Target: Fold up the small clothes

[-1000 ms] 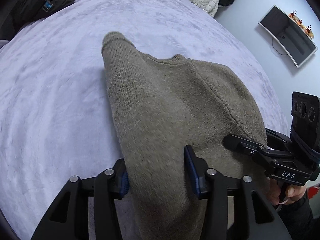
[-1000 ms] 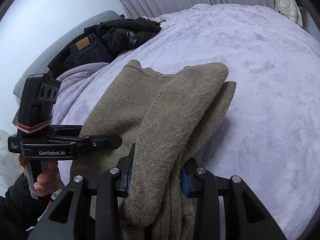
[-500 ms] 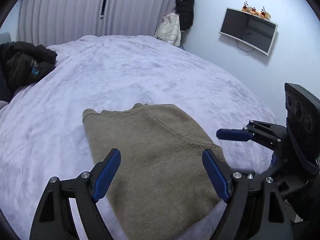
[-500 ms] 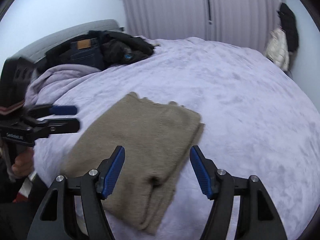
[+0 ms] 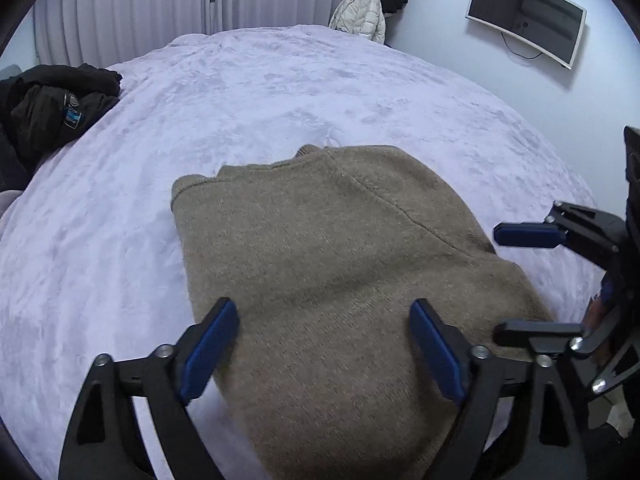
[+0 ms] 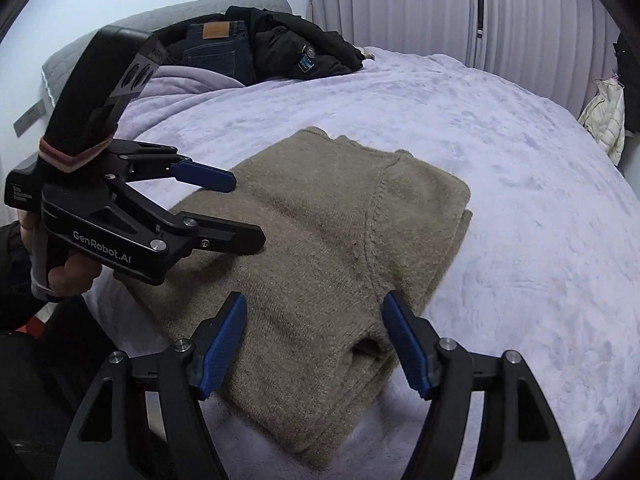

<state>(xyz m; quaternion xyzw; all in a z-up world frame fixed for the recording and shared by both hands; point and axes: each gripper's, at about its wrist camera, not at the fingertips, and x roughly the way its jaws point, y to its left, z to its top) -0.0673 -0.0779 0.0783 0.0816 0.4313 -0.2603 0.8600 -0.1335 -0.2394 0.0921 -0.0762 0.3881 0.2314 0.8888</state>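
Sweater [image 5: 340,280] lies folded below both claws, left gripper [image 5: 324,352] and right gripper [image 6: 316,344] opening wide, gripping nothing; a low pad could snag the knit and undo the fold.

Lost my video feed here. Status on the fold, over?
Left hand-held gripper and right hand-held gripper both opening, nothing pinched. Sweater folded, flat on the bed. Dark clothes piled far off, nothing in the way.
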